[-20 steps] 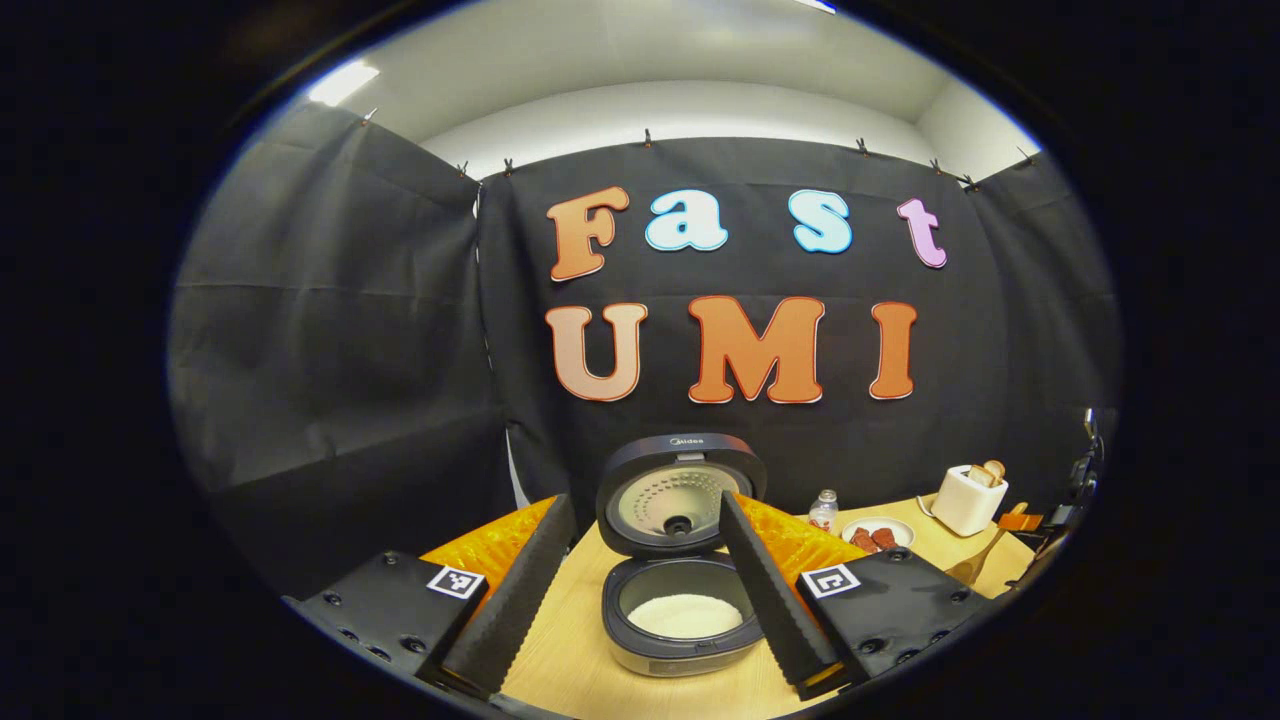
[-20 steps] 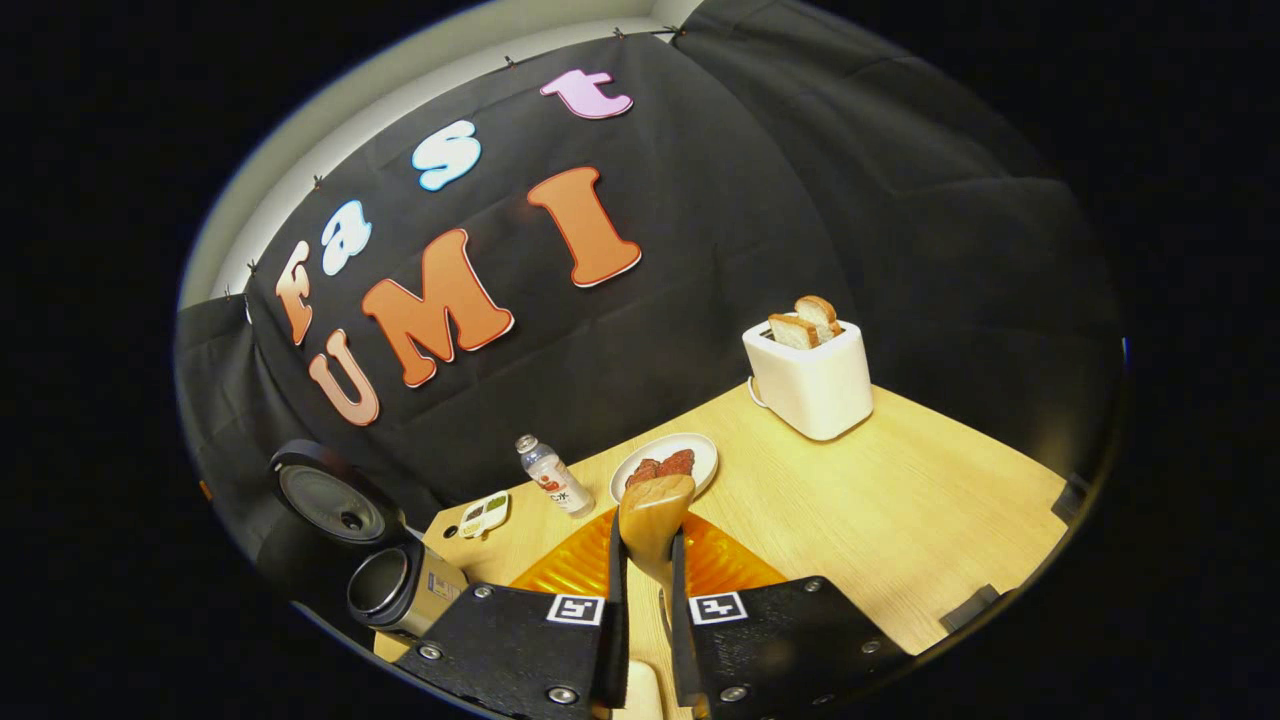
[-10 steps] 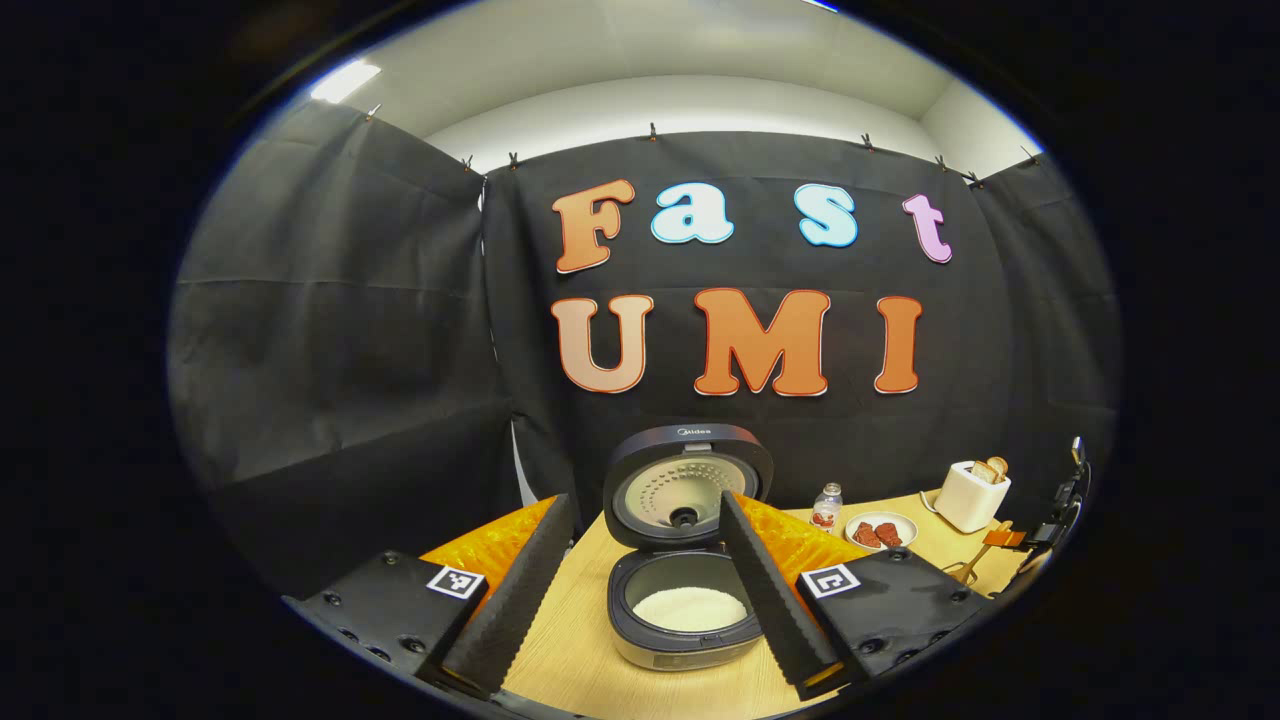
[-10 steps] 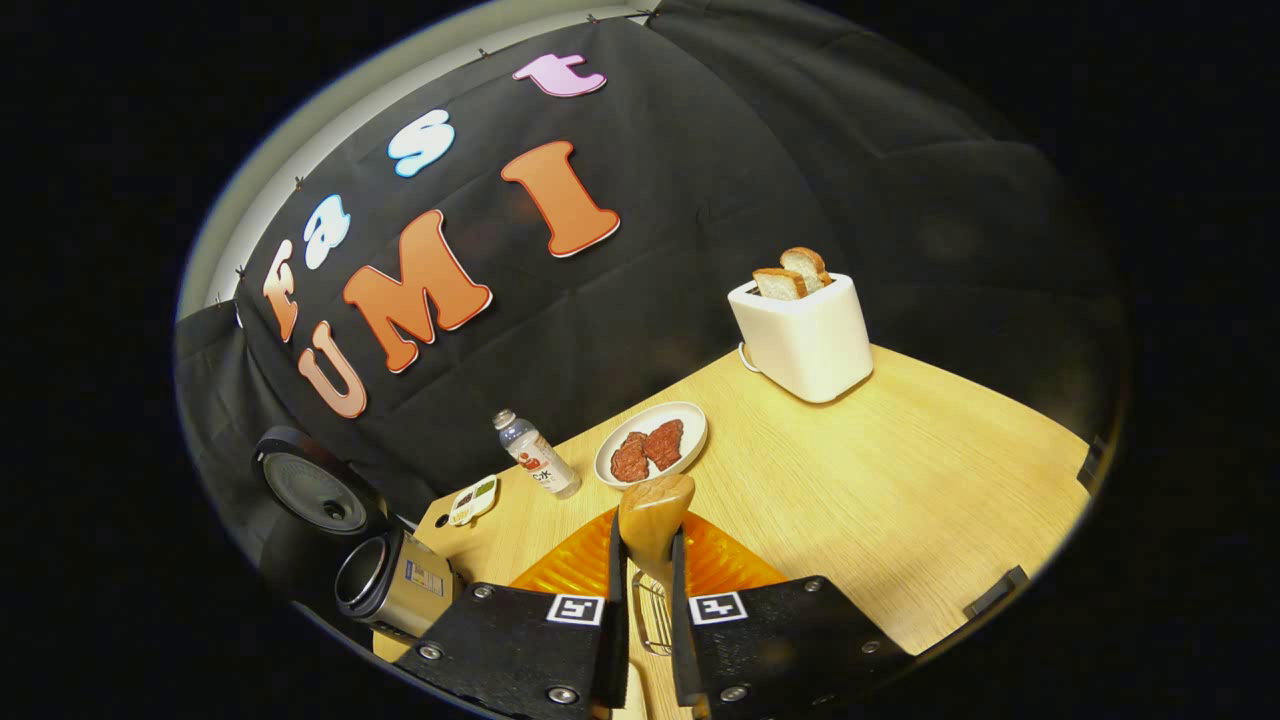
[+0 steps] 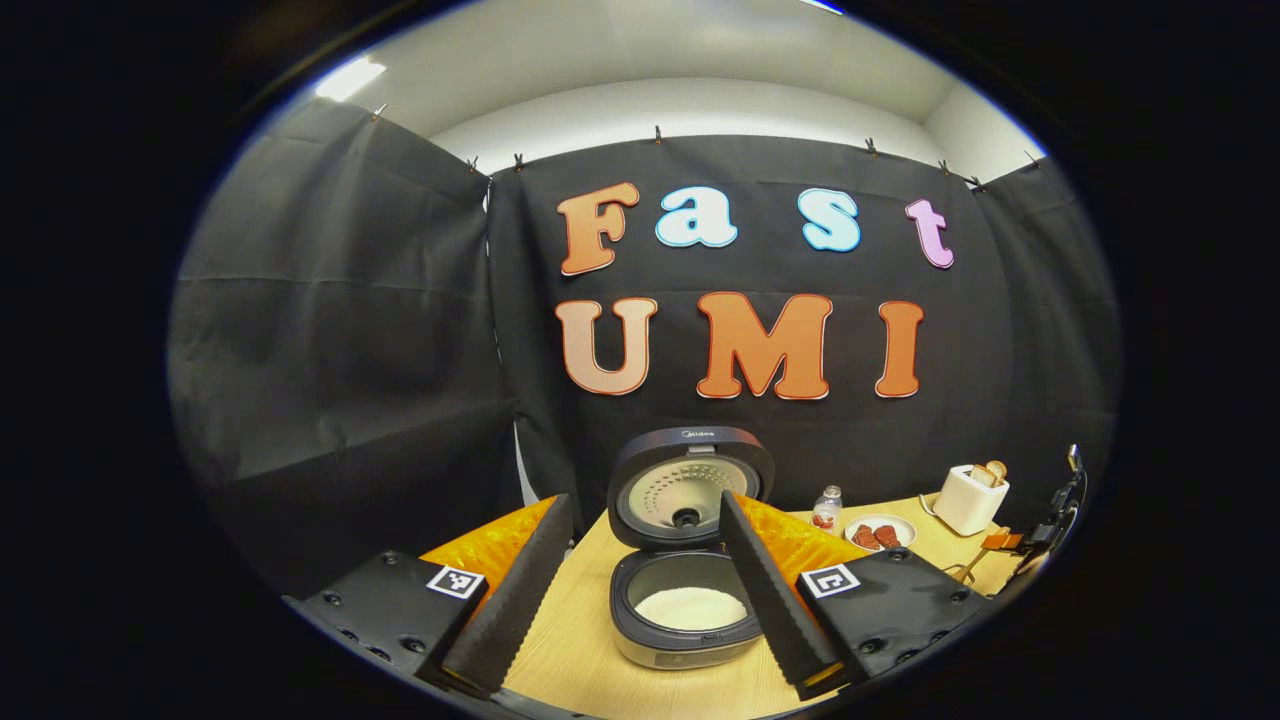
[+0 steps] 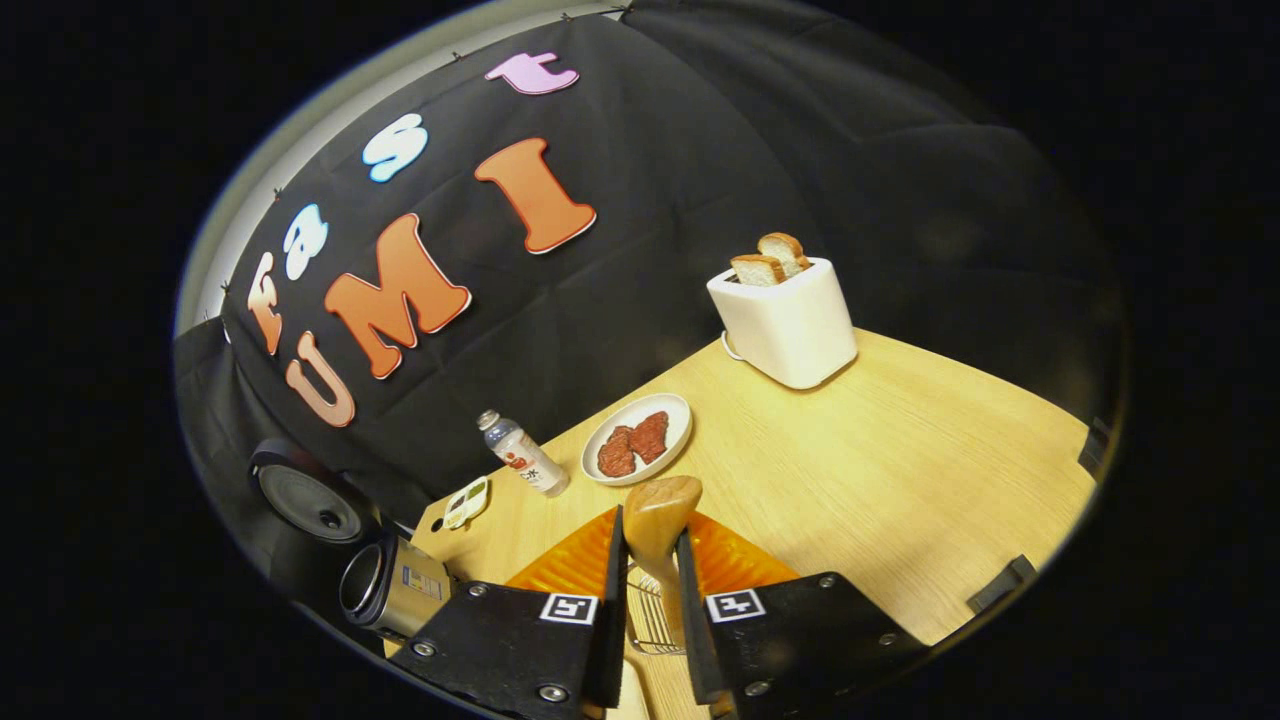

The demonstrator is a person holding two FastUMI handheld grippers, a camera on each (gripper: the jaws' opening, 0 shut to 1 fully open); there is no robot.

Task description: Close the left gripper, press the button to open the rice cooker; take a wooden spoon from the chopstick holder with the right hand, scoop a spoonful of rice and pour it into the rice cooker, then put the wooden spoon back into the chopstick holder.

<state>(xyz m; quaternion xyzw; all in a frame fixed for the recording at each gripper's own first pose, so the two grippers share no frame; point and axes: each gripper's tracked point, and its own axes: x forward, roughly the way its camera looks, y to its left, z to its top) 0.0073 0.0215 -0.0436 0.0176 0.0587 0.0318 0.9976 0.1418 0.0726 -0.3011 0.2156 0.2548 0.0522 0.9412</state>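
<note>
The rice cooker (image 5: 690,640) stands with its lid (image 5: 690,485) up, and white rice (image 5: 690,607) lies in the pot. My left gripper (image 5: 644,500) hangs open in front of it and holds nothing. In the right gripper view a wooden spoon (image 6: 660,508) stands bowl-up between the fingers of my right gripper (image 6: 650,535). The jaws are slightly parted; the spoon's neck leans on the right finger, with a gap on the left side. The wire chopstick holder (image 6: 645,622) lies right below, between the fingers. The spoon's lower end is hidden.
On the wooden table (image 6: 900,470) are a white toaster (image 6: 785,320) with bread, a plate of meat (image 6: 637,450), a small bottle (image 6: 522,465), a small packet (image 6: 466,503) and a metal canister (image 6: 385,590). The other gripper and the hand holding it (image 5: 1050,520) show at the far right.
The right gripper's fingers have parted a little and the spoon now leans toward the right finger, lower over the wire holder. The left gripper has hardly moved.
</note>
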